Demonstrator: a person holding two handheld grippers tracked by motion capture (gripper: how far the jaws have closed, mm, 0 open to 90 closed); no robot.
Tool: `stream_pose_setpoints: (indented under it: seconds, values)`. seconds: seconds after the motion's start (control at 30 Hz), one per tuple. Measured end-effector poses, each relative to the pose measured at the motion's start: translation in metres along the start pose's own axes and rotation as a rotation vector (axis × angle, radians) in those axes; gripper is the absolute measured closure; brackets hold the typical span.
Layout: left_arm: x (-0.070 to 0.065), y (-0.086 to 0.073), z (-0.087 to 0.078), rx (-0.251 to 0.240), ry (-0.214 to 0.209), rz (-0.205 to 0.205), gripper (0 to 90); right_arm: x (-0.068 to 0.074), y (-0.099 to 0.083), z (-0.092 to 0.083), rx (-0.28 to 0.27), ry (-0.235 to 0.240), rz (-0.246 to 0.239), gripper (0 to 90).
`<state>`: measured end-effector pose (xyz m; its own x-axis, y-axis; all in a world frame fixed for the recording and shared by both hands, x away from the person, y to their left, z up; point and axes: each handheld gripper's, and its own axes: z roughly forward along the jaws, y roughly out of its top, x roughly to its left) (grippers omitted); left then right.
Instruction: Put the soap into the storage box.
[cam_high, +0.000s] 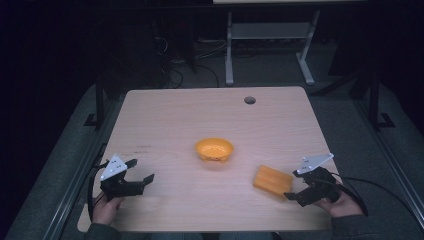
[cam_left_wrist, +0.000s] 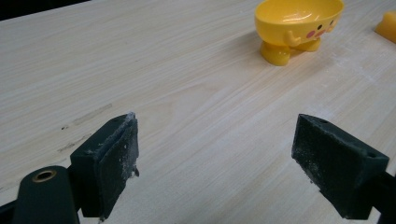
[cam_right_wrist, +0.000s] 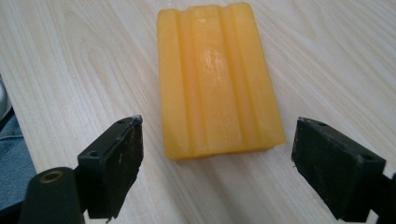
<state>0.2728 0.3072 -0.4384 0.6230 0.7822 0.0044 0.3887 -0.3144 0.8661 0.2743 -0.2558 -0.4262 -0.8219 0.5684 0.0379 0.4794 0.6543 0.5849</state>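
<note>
A small yellow footed bowl (cam_high: 214, 149) with a painted face stands near the table's middle; it also appears far off in the left gripper view, bowl (cam_left_wrist: 297, 25). An orange ridged block (cam_high: 272, 181) lies flat at the right front. My right gripper (cam_high: 297, 183) is open just to the block's right, its jaws wide on either side of the near end of the block (cam_right_wrist: 217, 79). My left gripper (cam_high: 140, 170) is open at the left front over bare wood, with nothing between its jaws (cam_left_wrist: 219, 163).
The light wooden table (cam_high: 175, 120) has a round cable hole (cam_high: 249, 100) near its far edge. A white desk frame (cam_high: 270, 40) stands on the dark floor beyond. A corner of the orange block (cam_left_wrist: 386, 25) shows right of the bowl.
</note>
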Motion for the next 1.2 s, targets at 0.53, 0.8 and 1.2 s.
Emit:
stream_pose_setpoints:
  seconds: [0.53, 0.8, 1.2]
  values:
    - [0.001, 0.000, -0.001, -0.003, 0.001, -0.003, 14.1, -0.002, 0.023, 0.019, 0.037, 0.029, -0.034, 15.4]
    - [0.001, 0.000, 0.000, -0.002, 0.000, -0.002, 14.1, -0.001, 0.029, 0.029, 0.062, 0.026, -0.045, 14.7]
    - [0.001, 0.000, 0.000, -0.002, -0.002, -0.002, 14.1, -0.004, 0.040, 0.043, 0.105, 0.024, -0.091, 14.5]
